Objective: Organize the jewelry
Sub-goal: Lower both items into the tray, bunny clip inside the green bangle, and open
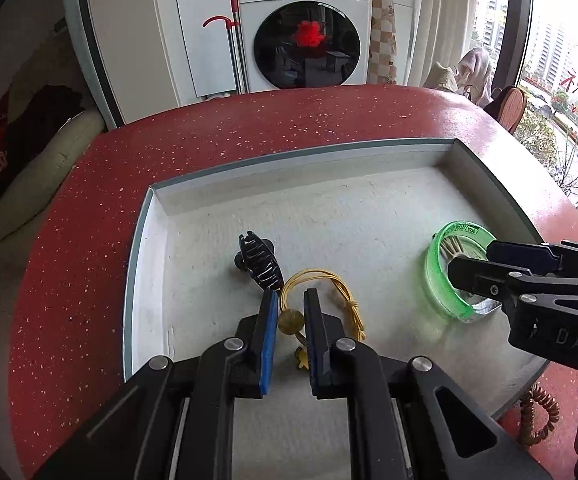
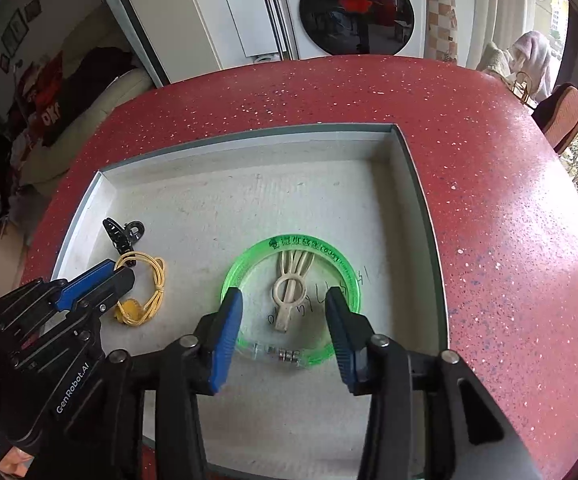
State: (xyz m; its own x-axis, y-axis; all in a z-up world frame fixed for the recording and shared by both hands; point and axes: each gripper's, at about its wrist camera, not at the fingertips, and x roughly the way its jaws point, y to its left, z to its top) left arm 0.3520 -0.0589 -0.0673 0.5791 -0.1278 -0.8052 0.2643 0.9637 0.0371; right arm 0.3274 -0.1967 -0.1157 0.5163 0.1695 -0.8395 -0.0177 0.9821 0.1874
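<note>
A yellow hair tie [image 1: 321,280] with a bead [image 1: 290,322] lies in the shallow white tray [image 1: 289,208]. My left gripper [image 1: 291,296] is open just above it, the bead between its fingers, not clamped. A black claw clip [image 1: 259,262] lies just beyond. A green translucent bracelet [image 2: 289,256] lies flat in the tray with a cream hair clip [image 2: 289,292] inside its ring. My right gripper [image 2: 283,300] is open, its fingers straddling the ring's near side. The bracelet [image 1: 445,276] and right gripper [image 1: 469,264] also show in the left wrist view.
The tray [image 2: 409,184] sits on a red speckled table [image 2: 489,200]. A coiled brown hair tie [image 1: 541,416] lies on the table by the tray's near right corner. A washing machine [image 1: 305,32] and a sofa [image 1: 49,160] stand beyond the table.
</note>
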